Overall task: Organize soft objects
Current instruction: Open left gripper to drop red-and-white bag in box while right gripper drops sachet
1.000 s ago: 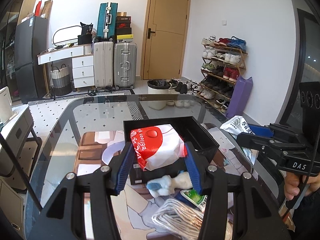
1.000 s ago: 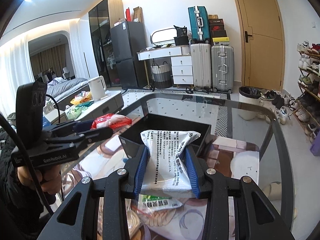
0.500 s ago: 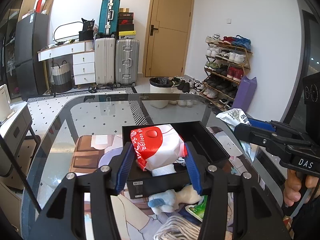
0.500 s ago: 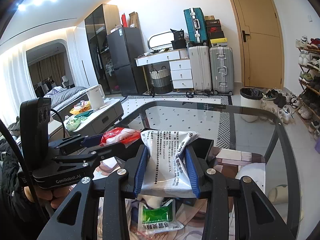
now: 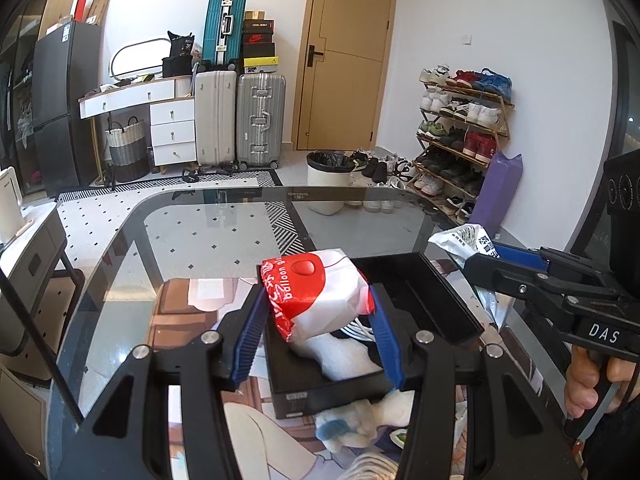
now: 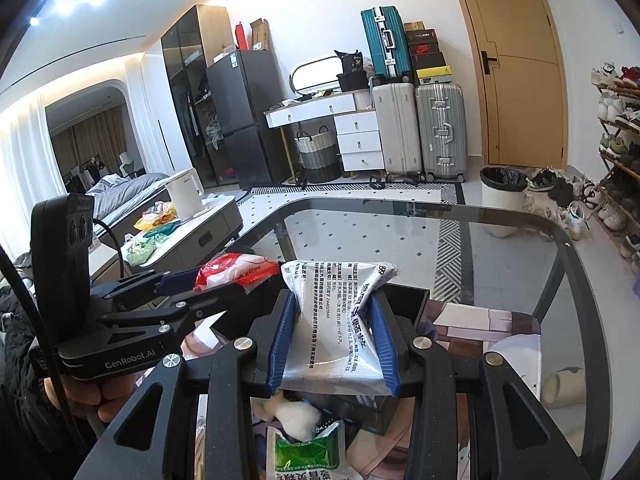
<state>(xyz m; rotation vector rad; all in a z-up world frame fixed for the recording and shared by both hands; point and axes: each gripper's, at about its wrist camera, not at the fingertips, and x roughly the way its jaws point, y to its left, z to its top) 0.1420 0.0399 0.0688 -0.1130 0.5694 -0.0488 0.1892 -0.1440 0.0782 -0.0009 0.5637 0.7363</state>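
My left gripper (image 5: 317,300) is shut on a red and white packet (image 5: 320,292), held just above a black open box (image 5: 444,300) on the glass table. A white soft item (image 5: 348,356) lies inside the box. To the right, the right gripper (image 5: 482,256) grips a silvery white packet (image 5: 464,238). In the right wrist view my right gripper (image 6: 333,304) is shut on that printed packet (image 6: 336,320), over the near side of the box (image 6: 408,300). At the left, the left gripper (image 6: 188,284) carries the red packet (image 6: 232,270).
A blue and white plush (image 5: 360,420) and a green packet (image 6: 308,452) lie on the picture mat (image 5: 192,312) before the box. Wire hangers (image 5: 372,464) sit at the near edge. The glass table (image 6: 460,240) extends far beyond; a hand (image 5: 584,384) holds the right handle.
Both grippers have moved forward with their packets; the black box now lies closer beneath them. The two grippers stand nearer each other. Neither grip has altered.
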